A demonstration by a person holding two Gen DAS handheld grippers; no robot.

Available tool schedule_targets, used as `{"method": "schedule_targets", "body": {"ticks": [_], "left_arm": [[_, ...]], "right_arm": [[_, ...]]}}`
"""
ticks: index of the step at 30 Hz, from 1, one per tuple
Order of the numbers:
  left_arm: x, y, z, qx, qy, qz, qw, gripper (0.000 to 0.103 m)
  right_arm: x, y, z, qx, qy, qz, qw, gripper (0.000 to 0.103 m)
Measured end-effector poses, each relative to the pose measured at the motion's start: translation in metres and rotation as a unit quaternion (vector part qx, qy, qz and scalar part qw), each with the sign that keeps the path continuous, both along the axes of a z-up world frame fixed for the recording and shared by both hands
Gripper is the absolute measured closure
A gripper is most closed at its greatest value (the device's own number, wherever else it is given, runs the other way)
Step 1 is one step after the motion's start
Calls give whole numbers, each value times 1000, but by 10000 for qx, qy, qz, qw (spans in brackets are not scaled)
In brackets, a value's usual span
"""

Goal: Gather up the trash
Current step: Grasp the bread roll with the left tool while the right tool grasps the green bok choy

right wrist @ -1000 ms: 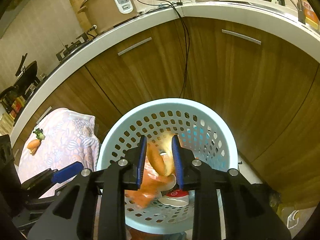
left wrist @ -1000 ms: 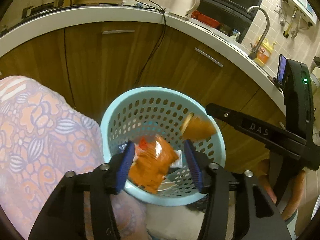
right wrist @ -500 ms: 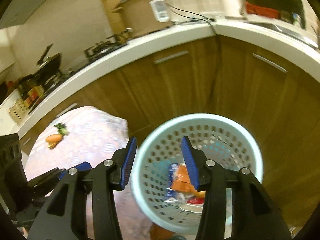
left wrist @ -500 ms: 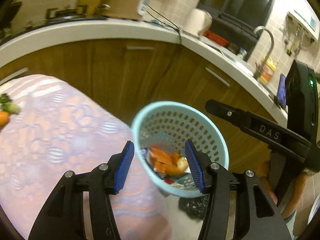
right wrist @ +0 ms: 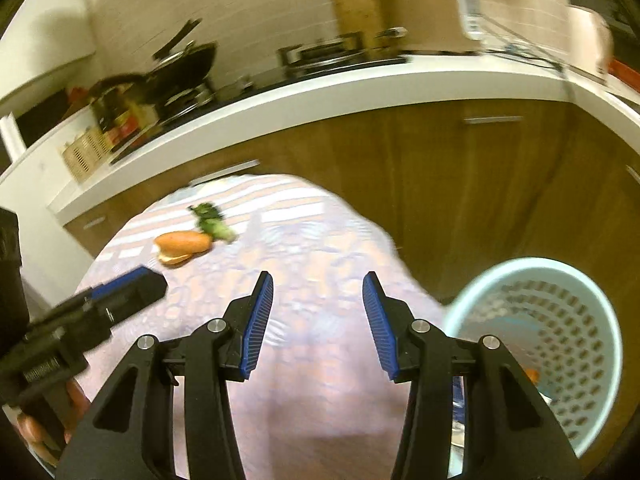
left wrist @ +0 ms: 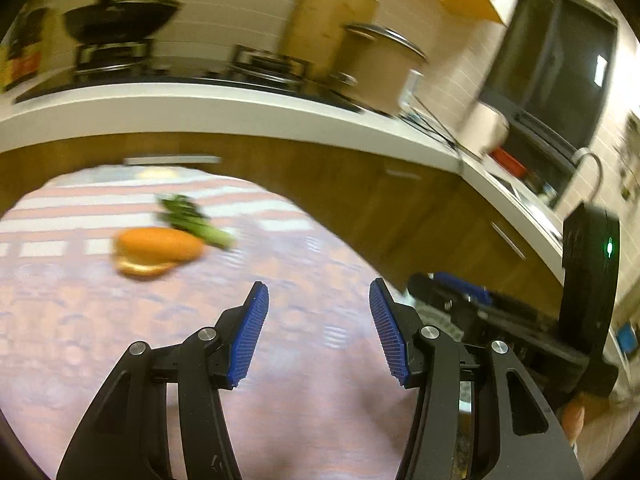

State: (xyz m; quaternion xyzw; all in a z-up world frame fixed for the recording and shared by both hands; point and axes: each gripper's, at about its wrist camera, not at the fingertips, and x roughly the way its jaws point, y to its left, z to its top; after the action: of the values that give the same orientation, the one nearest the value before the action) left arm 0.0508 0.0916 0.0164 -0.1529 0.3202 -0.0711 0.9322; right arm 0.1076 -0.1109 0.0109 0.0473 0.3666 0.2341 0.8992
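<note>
A carrot-shaped orange item with green leaves (left wrist: 156, 250) lies on the floral-cloth table (left wrist: 280, 380), far left of centre; it also shows in the right wrist view (right wrist: 182, 246). My left gripper (left wrist: 318, 328) is open and empty above the cloth, short of the carrot. My right gripper (right wrist: 318, 324) is open and empty over the same cloth (right wrist: 304, 400). The light blue perforated basket (right wrist: 576, 340) stands to the right, beside the table, with orange trash inside. The left gripper's finger also shows at the left of the right wrist view (right wrist: 124, 294).
Brown cabinets under a white counter (right wrist: 360, 88) curve behind the table. A wok (left wrist: 116, 24), a stove and a rice cooker (right wrist: 424, 8) stand on the counter. A sink tap (left wrist: 588, 168) is at the right.
Both grippers have swung left, away from the basket and over the table. The right gripper let go of an orange piece, which fell into the basket. The carrot has come into view.
</note>
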Motion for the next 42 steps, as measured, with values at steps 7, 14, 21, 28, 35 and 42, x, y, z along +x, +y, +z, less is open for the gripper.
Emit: {"method": "schedule_targets", "body": {"ticks": [7,14,21,28,35,42], "left_arm": [[9,69,-1,124,93,723,9973,49],[46,117,-19,265,352,1087,9931,46],[77,119,-49,72,745,639,9951,42],[68,88,-56,309,837,83,9960,51],[55,68,-57,345,824,1,9960,75],[24,80,-46,9,568,378,9977,81]], "right_arm": [[10,55,-33,-94,160,397,9990,60],[9,67,-45,-275,175,508,9982,60],[14,60,-47,-114,313,500,9982,60],[15,56,-47,-27,356,395,9986,60],[18,53,-48,25,429,372,9984,57],[20,75,-44,-234,535,736,9956,57]]}}
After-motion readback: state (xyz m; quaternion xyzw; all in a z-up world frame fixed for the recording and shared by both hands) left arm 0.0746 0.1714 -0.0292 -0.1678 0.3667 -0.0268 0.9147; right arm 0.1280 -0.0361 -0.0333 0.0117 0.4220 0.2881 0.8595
